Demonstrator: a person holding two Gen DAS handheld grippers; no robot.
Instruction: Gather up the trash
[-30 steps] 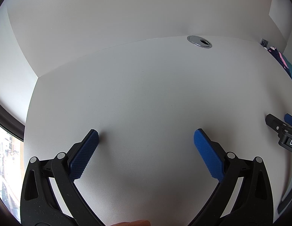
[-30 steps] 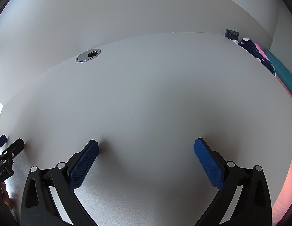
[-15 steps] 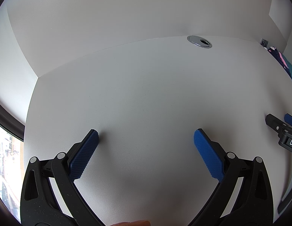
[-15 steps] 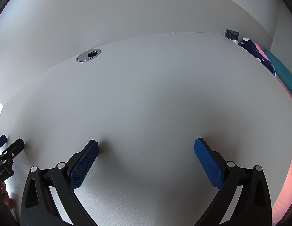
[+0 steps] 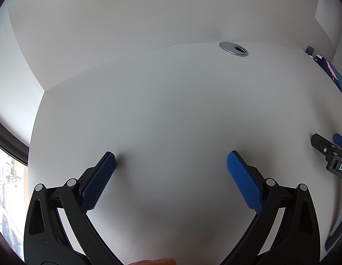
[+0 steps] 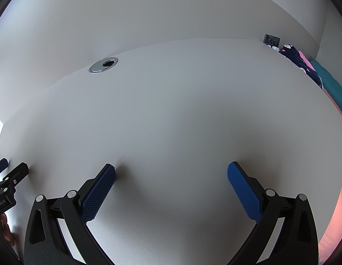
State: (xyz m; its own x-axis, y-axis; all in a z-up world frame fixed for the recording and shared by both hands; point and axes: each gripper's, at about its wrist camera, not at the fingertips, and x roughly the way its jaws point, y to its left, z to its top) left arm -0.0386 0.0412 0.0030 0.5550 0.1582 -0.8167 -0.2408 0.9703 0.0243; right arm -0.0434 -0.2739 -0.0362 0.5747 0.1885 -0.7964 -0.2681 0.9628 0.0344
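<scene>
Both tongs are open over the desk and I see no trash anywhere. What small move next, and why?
Probably turn the right tongs rightward for a look. Both they and the left tongs are open and hold nothing, and the desk ahead shows only a cable hole. The only clutter in view is the dark fabric past the desk's right edge.

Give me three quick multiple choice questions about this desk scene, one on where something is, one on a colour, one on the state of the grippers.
1. Where is the cable grommet?
A. at the desk's far edge
B. between the left gripper's fingers
C. on the wall

2. What colour are the finger pads?
A. red
B. blue
C. white

3. How are the left gripper and right gripper?
A. both shut
B. one holding trash
C. both open, empty

Answers: 1 A, it lies by the wall line; 2 B, textured blue; 3 C, only bare desk shows between the pads.
</scene>
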